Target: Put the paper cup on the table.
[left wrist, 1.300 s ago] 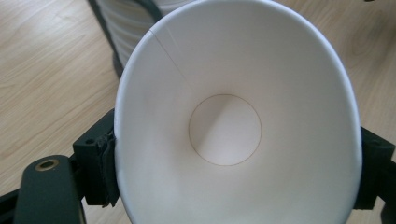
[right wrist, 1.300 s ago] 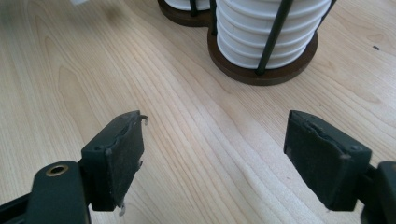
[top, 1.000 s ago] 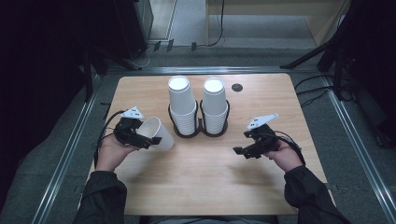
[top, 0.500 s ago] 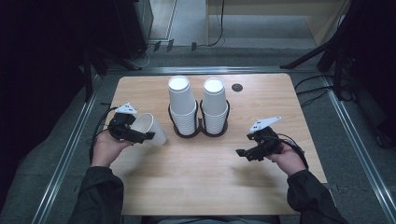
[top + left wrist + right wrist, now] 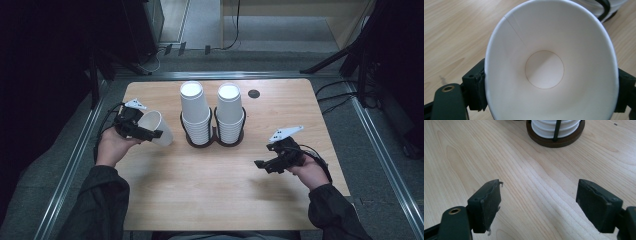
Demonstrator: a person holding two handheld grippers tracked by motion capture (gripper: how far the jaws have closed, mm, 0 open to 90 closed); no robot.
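paper cup: light, thin-walled, easy to crush

paper cup [image 5: 156, 128] is lying on its side in the left gripper [image 5: 134, 127], off the table's [image 5: 210, 190] left part, beside 2 cup stacks [image 5: 212, 116]. its jaws are pressing the walls near the rim, which is looking oval [image 5: 549, 67], so i'm judging it soft and crushable; a gentle hold near the stiffer rim is suiting it. right gripper [image 5: 265, 164] is hovering wide open, holding nothing.

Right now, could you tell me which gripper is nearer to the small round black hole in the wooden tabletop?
Right. The right gripper hovers below the hole, slightly rightward; the left gripper, holding a white paper cup, sits beyond both cup stacks.
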